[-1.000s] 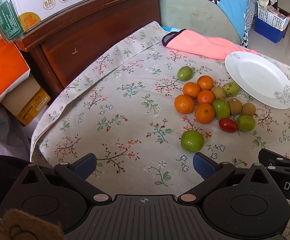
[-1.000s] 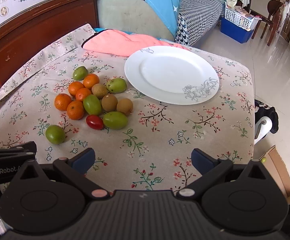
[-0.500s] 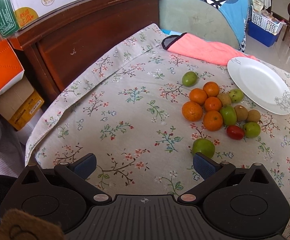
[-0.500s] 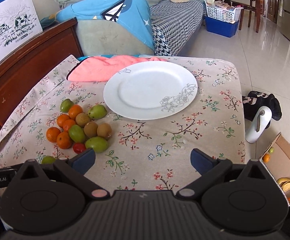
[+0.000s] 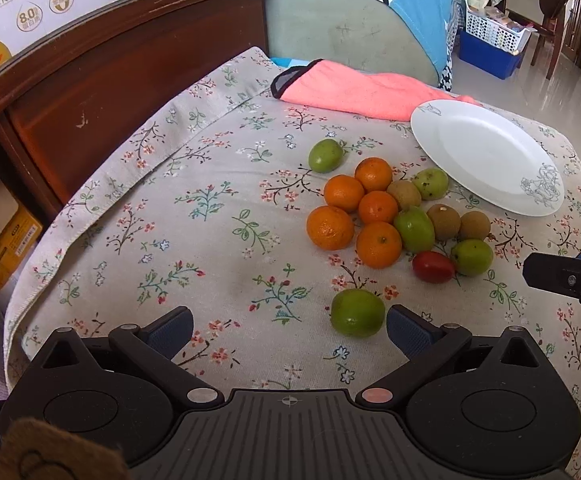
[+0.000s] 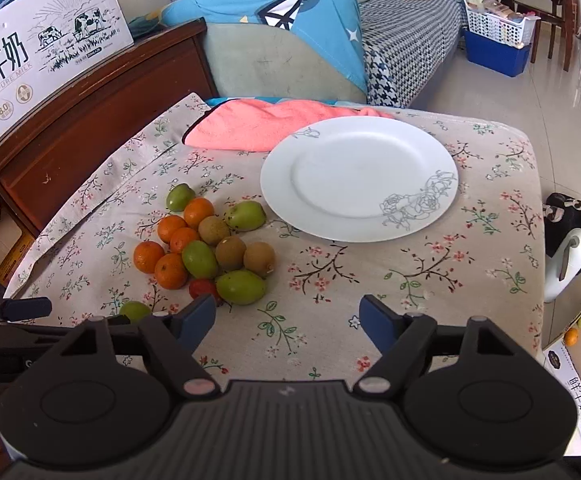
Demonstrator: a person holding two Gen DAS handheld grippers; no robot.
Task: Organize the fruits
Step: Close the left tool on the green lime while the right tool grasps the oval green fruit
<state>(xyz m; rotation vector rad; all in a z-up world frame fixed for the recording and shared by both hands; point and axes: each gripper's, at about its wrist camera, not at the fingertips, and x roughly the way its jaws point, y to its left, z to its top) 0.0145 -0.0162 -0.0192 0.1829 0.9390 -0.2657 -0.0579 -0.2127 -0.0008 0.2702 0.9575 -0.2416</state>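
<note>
A pile of fruit lies on the flowered tablecloth (image 5: pixel 210 216): several oranges (image 5: pixel 330 227), green fruits (image 5: pixel 414 229), brown kiwis (image 5: pixel 444 221) and a red tomato (image 5: pixel 433 266). One green fruit (image 5: pixel 357 313) lies apart, just ahead of my left gripper (image 5: pixel 289 327), which is open and empty. An empty white plate (image 6: pixel 359 178) sits right of the pile (image 6: pixel 210 248). My right gripper (image 6: pixel 288 318) is open and empty, above the cloth near the tomato (image 6: pixel 203 287).
A pink towel (image 6: pixel 258 125) lies behind the plate. A wooden headboard (image 5: pixel 130 64) and a milk carton box (image 6: pixel 42 48) stand at the left. A sofa (image 6: pixel 370 40) is behind; the floor drops off at the right with a cardboard box (image 6: pixel 578 344).
Both grippers have shifted; the left one came closer to the lone green fruit, and the right one swung left and lower towards the fruit pile. Nothing was grasped.
</note>
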